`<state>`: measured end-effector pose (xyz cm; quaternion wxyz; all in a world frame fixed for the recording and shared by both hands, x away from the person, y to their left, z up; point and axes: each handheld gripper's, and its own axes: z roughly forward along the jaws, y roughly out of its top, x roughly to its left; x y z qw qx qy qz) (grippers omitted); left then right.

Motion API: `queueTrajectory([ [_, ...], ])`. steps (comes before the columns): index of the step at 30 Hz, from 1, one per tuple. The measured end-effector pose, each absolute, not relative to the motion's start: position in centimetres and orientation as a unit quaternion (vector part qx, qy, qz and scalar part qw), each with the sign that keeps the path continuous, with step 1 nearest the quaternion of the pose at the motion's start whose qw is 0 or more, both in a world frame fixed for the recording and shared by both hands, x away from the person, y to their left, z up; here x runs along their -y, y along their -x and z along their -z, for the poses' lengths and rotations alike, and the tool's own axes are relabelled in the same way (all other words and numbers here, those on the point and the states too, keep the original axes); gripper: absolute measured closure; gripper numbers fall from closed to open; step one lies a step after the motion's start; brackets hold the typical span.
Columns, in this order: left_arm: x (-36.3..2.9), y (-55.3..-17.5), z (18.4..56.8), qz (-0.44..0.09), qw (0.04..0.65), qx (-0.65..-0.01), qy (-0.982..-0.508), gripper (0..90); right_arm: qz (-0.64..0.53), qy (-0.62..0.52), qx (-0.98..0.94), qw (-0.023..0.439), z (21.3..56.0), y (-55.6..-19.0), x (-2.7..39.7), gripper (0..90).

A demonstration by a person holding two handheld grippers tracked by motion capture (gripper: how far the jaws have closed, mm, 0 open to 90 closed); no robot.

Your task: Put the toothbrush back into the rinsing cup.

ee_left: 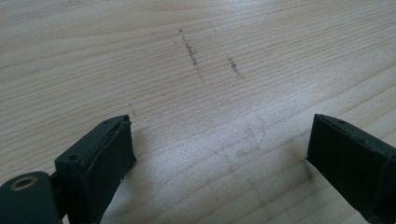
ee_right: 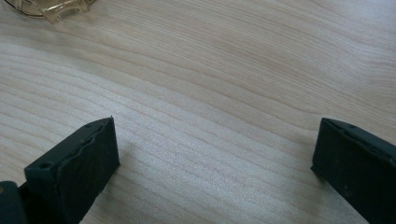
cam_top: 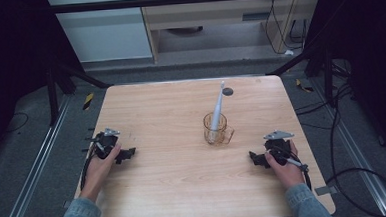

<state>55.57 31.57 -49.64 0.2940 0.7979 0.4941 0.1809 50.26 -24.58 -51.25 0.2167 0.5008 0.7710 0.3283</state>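
2 grippers rest apart on a wooden table (cam_top: 185,189), flanking a cup.
Left gripper (cam_top: 128,154) and right gripper (cam_top: 255,159) gape, grasping nothing; a toothbrush (cam_top: 217,107) leans upright inside the amber cup (cam_top: 215,130), within reach.

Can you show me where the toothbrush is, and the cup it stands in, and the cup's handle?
toothbrush (cam_top: 217,107), high view, on the middle of its white stem.
cup (cam_top: 214,132), high view, on its clear amber wall.
cup's handle (cam_top: 229,135), high view, on the loop at the cup's right.
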Motion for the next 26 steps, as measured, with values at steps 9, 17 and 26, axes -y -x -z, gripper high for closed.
queueTrajectory([
  [9, -31.5, -56.0, 49.9, -0.194, 0.296, -0.494, -0.794, 5.1, -0.328, -0.501, -0.771, 0.217, 51.2, -50.3, 24.6, 0.5],
  [17, -31.3, -56.1, 50.7, -0.211, 0.322, -0.483, -0.787, 0.0, -0.328, -0.501, -0.771, 0.217, 51.2, -50.3, 24.6, 0.6],
  [26, -31.2, -56.0, 50.7, -0.213, 0.32, -0.49, -0.782, 0.0, -0.328, -0.501, -0.771, 0.217, 51.2, -50.3, 24.6, 0.6],
])
